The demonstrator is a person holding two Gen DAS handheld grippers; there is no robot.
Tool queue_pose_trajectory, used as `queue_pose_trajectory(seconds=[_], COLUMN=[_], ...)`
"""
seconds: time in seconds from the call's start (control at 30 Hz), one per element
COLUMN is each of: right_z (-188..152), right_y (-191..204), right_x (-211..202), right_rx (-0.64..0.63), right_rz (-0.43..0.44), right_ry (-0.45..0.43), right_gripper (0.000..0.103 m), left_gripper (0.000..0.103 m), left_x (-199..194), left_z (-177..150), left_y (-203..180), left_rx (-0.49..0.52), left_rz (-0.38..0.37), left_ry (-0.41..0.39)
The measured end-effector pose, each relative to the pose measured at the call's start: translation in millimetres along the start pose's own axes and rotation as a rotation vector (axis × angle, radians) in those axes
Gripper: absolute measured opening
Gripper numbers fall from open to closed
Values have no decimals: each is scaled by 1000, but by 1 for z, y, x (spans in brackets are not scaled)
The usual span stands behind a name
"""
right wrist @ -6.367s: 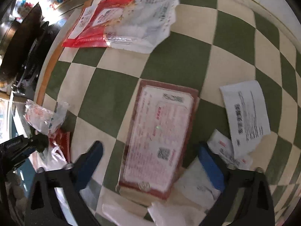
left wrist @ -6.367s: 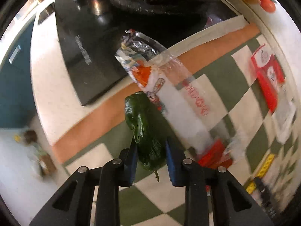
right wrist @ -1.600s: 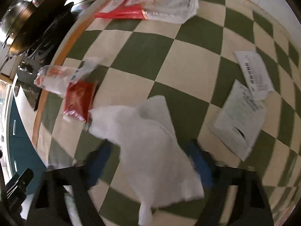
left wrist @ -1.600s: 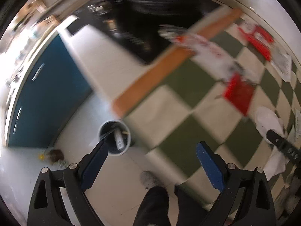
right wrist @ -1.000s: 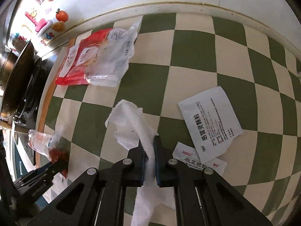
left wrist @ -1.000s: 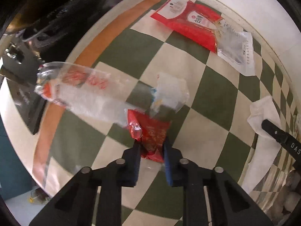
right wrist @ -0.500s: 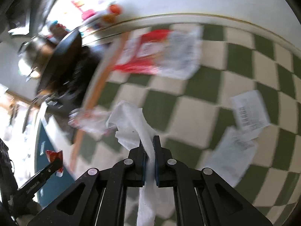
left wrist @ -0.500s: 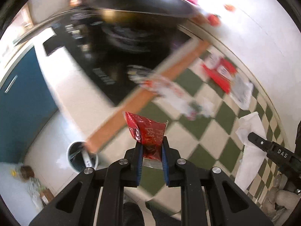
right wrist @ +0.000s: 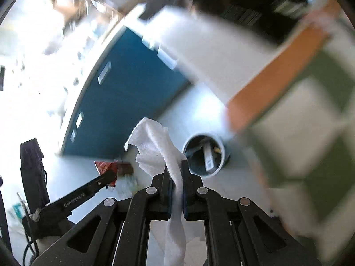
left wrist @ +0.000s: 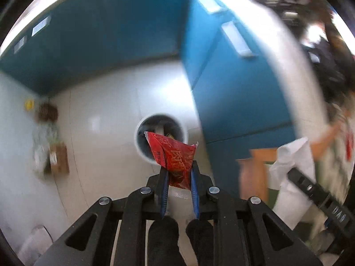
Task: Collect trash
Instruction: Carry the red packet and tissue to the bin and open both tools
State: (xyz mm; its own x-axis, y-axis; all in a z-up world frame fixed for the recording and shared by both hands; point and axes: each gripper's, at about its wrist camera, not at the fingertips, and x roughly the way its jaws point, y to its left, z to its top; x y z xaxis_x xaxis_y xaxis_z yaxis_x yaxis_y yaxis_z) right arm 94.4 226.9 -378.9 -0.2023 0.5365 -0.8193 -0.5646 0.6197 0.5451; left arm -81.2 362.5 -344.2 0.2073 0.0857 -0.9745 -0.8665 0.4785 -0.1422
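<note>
Two bits of trash are up in the air right now. The red wrapper (left wrist: 175,155) has pale printed characters on it, too blurry to read, and the left gripper (left wrist: 177,173) has its fingers pinched narrow on its lower end, holding it straight above the round grey bin (left wrist: 160,137) on the pale floor (left wrist: 106,119). The white paper towel (right wrist: 159,150) is squeezed between the nearly closed fingers of the right gripper (right wrist: 176,177), drooping below them, with the bin (right wrist: 204,154) just to its right. "GenRobot.AI" is printed along the left gripper's finger in the right wrist view. Blue cabinets (left wrist: 233,93) stand behind.
</note>
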Motion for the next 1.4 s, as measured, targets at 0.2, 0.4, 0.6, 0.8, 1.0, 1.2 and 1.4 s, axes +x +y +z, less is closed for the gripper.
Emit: queue_pose_trajectory(seconds=[0.2, 0.4, 0.6, 0.8, 1.0, 1.2, 1.4], right_z=[-16, -18, -5, 8, 18, 11, -9], right_y=[-28, -97, -130, -133, -126, -103, -73], right_x=[207, 383, 483, 507, 483, 444, 390], right_rx=[25, 110, 60, -23, -58, -175, -276], right_rz=[-87, -121, -199, -269, -295, -403, -466], right_ry=[167, 242, 290, 301, 273, 232, 221], right_gripper=[7, 7, 7, 51, 77, 103, 103], left_gripper=[14, 15, 18, 71, 96, 98, 98], left_x=[176, 346, 437, 446, 416, 371, 320], left_z=[13, 19, 26, 41, 43, 33, 13], left_y=[79, 114, 125, 137, 142, 143, 137], left_rx=[-127, -154, -129, -138, -120, -55, -33], left_rz=[-57, -111, -105, -71, 2, 150, 223], left_ry=[157, 297, 339, 348, 297, 184, 120])
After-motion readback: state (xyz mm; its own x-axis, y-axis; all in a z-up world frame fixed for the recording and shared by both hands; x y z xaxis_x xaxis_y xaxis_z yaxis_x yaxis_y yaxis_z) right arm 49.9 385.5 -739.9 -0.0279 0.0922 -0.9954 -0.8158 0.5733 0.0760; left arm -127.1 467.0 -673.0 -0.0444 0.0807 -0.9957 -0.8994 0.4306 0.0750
